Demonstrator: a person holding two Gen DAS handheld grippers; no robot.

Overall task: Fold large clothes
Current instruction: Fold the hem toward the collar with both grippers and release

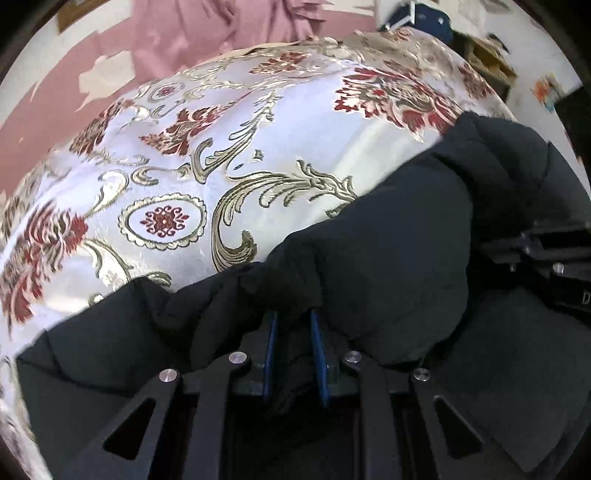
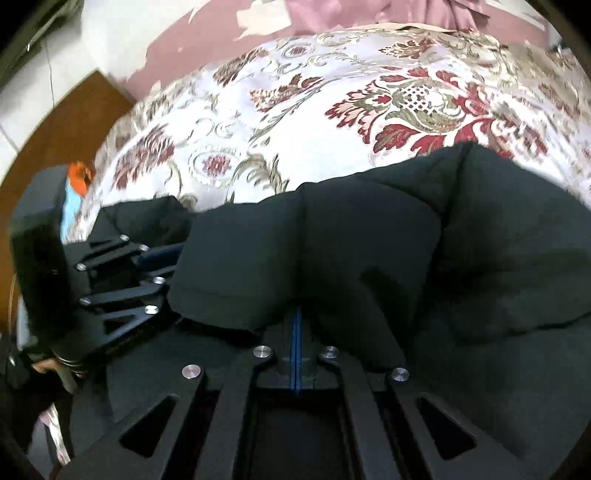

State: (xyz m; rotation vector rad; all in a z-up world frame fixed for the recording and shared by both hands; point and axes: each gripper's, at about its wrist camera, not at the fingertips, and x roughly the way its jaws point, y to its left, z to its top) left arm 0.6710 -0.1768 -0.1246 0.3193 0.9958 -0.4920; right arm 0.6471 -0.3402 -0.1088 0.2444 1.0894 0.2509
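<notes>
Softly puffed, the black coat [image 1: 388,258] lies on the flowery bedspread [image 1: 184,147]. It looks thick, floppy and a bit slippery, so grab folds by the edge. The left gripper [image 1: 293,321] and right gripper [image 2: 297,314] each pinch coat cloth

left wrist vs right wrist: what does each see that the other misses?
Left wrist only: a blue case and a wooden shelf at the far right, and the left gripper head on, blue pads pinching a fold of the black garment.

Right wrist only: brown floor, an orange item at the bed's left edge, and the right gripper shut on the garment.

Both: the garment on the floral bedspread, the pink wall, and the other gripper at the frame edge.
</notes>
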